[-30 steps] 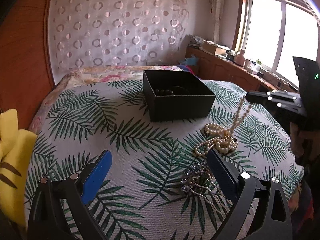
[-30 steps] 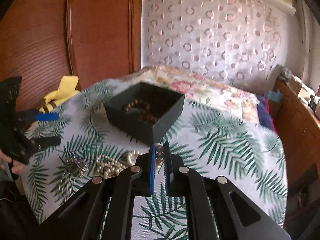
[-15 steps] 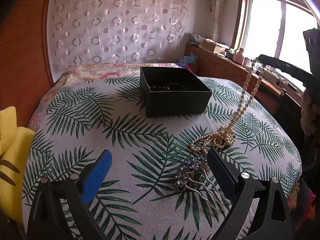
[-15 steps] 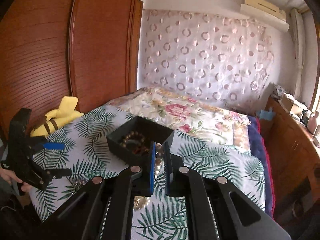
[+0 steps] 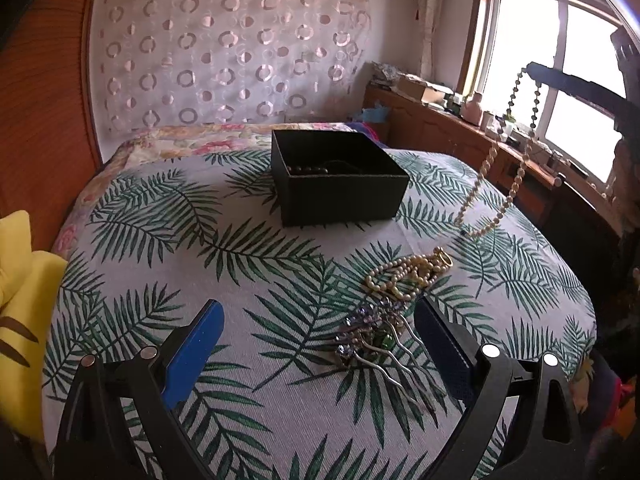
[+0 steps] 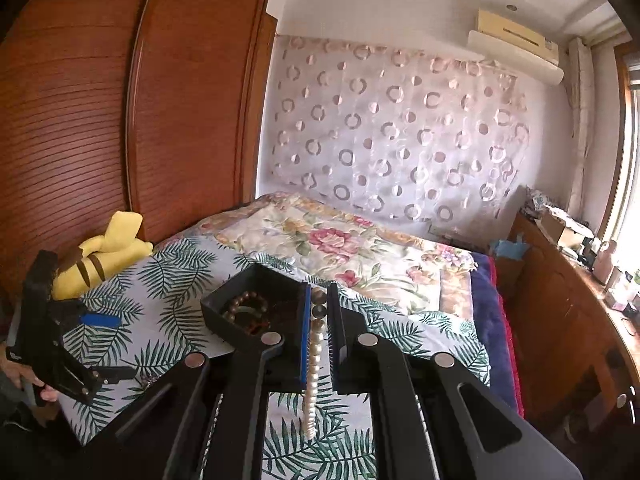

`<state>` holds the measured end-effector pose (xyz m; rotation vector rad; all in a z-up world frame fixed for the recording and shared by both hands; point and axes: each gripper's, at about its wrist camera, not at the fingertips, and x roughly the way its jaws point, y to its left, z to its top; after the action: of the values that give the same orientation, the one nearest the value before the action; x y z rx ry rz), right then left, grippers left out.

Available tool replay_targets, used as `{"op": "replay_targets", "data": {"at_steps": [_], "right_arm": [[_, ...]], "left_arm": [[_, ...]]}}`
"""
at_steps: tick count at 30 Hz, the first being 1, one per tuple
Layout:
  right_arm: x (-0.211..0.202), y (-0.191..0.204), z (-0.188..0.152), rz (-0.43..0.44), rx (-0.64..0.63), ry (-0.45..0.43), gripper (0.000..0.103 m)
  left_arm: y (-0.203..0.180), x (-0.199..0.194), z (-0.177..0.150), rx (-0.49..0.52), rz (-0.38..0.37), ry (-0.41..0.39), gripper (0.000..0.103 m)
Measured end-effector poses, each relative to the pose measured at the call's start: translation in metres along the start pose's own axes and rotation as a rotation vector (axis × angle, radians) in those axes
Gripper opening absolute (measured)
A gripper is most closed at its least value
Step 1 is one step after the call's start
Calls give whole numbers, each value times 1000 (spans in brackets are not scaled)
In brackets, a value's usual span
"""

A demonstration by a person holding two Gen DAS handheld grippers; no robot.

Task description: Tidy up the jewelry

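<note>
My right hand-held gripper (image 6: 319, 312) pinches the pearl necklace (image 5: 496, 184) up top; it's light, floppy, swingy. Left hand-held gripper (image 5: 320, 344) gapes wide, holding nothing.

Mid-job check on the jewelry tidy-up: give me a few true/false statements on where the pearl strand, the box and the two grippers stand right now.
1. The right gripper is shut on the pearl necklace. True.
2. The necklace hangs clear of the bedspread. True.
3. The black box is empty. False: a dark bead bracelet lies inside.
4. The left gripper holds the hair comb. False: its jaws are open, and the comb lies on the bedspread.
5. A second pile of pearls lies on the bedspread. True.
</note>
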<state>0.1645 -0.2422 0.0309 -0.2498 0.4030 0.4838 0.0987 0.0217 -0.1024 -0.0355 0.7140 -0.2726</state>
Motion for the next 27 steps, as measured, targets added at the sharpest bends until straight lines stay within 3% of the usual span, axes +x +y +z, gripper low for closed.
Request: {"op": "replay_targets", "data": {"at_steps": [7,20,22,26,27], "right_arm": [[0,-1,-4,6,1,18,8],[9,1,-15,16,4,47,9],[10,0,-16,18,5,49,9],[15,5,-21,22,4,59,9],[15,5,-22,23,3,61,9]], "left_arm": [[-15,12,-6,14,-29,66,92],[-41,45,-12,82,9,183,92],[-42,46,-15,95,24,184,86],[-43,42,-15,113,27,174,63],[-43,41,-15,112,26,174,62]]}}
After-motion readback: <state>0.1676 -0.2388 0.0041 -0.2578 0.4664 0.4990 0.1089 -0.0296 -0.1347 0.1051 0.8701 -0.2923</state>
